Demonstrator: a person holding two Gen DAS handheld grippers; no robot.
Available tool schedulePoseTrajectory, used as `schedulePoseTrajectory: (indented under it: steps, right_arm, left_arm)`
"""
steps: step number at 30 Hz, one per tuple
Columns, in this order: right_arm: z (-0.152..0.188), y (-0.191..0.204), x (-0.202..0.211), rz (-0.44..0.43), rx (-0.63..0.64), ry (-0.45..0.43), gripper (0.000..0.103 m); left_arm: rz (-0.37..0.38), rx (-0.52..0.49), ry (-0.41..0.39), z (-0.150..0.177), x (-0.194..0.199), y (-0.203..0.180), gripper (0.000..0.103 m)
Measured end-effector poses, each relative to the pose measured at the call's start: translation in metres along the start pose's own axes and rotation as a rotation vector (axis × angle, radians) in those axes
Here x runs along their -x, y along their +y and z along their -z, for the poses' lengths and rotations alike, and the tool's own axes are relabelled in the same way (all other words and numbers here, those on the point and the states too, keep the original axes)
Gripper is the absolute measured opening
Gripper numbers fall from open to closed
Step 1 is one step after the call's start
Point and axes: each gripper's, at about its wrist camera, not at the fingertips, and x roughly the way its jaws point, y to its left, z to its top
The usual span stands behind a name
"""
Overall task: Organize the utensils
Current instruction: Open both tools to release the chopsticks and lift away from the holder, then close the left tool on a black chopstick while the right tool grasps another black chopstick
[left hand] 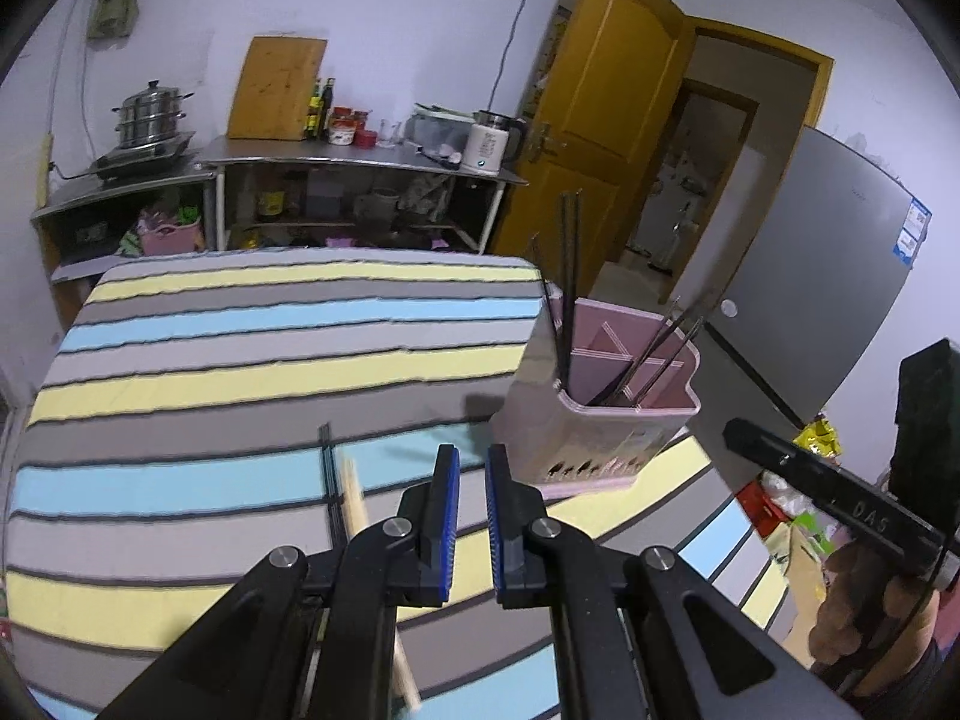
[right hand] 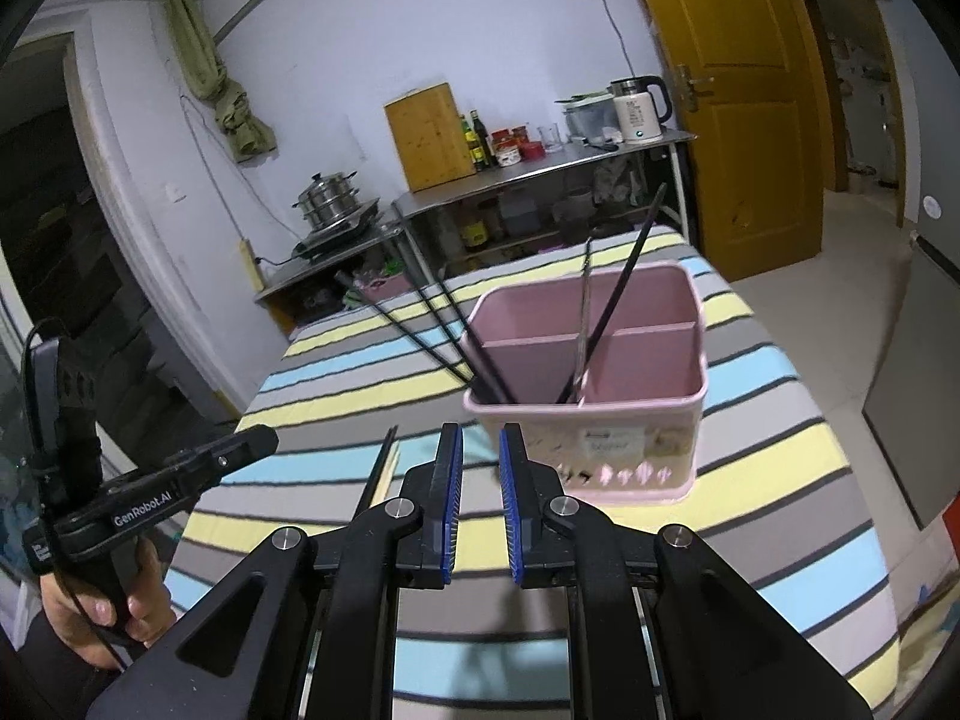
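Right wrist view, right gripper (right hand: pixel 480 456) held with jaws slightly apart and nothing gripped, left gripper (left hand: pixel 472 474) likewise parted and empty, pink caddy (right hand: pixel 585 420) stood just ahead on striped cloth (right hand: pixel 780 450), dark chopsticks (right hand: pixel 624 276) leaned inside, loose chopsticks (left hand: pixel 336 480) laid beside left gripper.

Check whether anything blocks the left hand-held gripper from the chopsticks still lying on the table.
Nothing visible does. The chopsticks lie on bare striped cloth just left of the left hand-held gripper; the pink holder stands off to its right.
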Motion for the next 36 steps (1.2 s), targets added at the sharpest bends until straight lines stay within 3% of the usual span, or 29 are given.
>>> schedulePoseTrajectory:
  steps: [16, 20, 36]
  right_arm:
    - [0.038, 0.025, -0.024, -0.060, 0.030, 0.112, 0.013]
    - [0.044, 0.028, -0.031, -0.064, 0.033, 0.132, 0.013]
    - [0.056, 0.031, -0.070, -0.067, 0.044, 0.223, 0.013]
  left_arm:
    - [-0.089, 0.091, 0.101, 0.056, -0.009, 0.050, 0.008]
    - [-0.104, 0.105, 0.116, 0.059, -0.021, 0.059, 0.015]
    - [-0.149, 0.098, 0.193, 0.060, -0.090, 0.078, 0.015]
